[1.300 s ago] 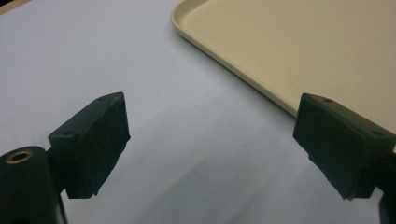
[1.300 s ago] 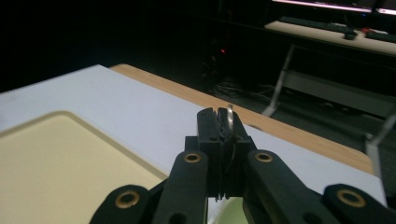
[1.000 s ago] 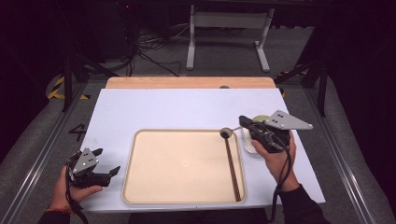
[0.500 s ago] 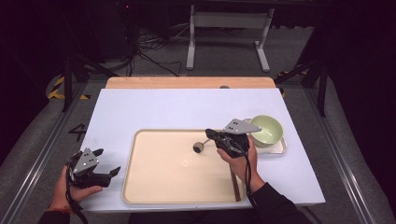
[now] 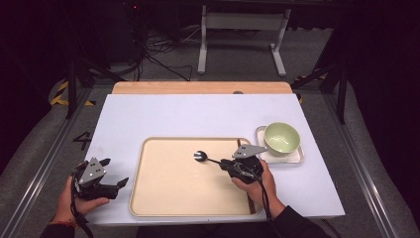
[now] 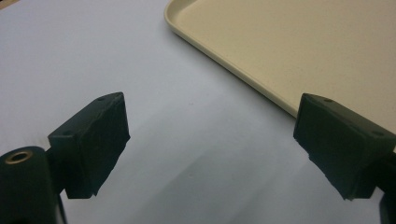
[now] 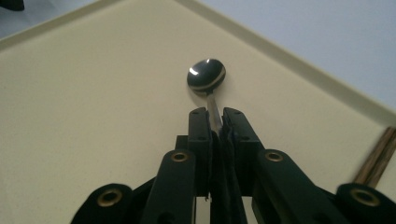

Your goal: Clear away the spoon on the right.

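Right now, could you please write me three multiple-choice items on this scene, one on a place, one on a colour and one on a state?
1. Where is the spoon's bowl?
A. over the tray
B. inside the green bowl
C. on the floor

2. What colour is the bowl?
A. red
B. light green
C. black

3. How stands the left gripper?
A. shut on a spoon
B. shut on nothing
C. open

Answers: 1 A, it lies above the beige tray; 2 B, its glaze is pale green; 3 C, the left gripper view shows its jaws wide apart over bare table.
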{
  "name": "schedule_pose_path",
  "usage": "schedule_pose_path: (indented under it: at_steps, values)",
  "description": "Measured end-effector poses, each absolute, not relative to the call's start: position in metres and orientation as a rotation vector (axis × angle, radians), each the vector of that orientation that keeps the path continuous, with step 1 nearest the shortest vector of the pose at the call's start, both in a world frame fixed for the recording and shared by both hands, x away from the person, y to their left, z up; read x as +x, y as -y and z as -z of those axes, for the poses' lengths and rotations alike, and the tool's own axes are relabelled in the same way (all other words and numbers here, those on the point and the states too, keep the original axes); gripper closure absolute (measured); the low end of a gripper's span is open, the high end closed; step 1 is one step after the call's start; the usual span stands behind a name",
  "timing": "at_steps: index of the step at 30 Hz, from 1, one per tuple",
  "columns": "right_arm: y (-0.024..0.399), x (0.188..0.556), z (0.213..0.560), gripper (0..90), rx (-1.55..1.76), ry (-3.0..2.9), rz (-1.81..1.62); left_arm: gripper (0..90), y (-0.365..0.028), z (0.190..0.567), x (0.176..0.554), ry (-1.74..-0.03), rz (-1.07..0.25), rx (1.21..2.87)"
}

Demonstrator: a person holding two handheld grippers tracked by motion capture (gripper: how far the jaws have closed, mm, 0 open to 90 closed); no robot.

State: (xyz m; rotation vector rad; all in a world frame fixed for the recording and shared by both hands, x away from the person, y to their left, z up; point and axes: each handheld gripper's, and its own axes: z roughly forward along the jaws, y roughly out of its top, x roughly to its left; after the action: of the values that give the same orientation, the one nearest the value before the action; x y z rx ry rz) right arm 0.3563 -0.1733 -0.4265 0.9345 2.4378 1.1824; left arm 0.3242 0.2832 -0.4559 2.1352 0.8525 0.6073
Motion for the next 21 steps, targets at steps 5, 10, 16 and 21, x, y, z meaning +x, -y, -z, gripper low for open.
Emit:
schedule_pose_path:
  at_steps: [5, 10, 16, 21]
  values:
    - [0.169, 0.345, 0.434, 79.4, 0.914, -2.503, -1.144, 11.4, -0.284, 0.456, 0.324, -0.853, -0.607, 2.134]
    - [0.165, 0.336, 0.434, 79.5, 0.86, -2.542, -1.129, 11.3, -0.285, 0.457, 0.324, -0.857, -0.609, 2.14]
    - [0.162, 0.343, 0.43, 89.7, 0.791, -2.544, -1.127, 11.2, -0.284, 0.457, 0.324, -0.849, -0.609, 2.139]
    - [0.145, 0.36, 0.429, 90.0, 0.672, -2.569, -1.076, 11.3, -0.283, 0.457, 0.325, -0.849, -0.61, 2.147]
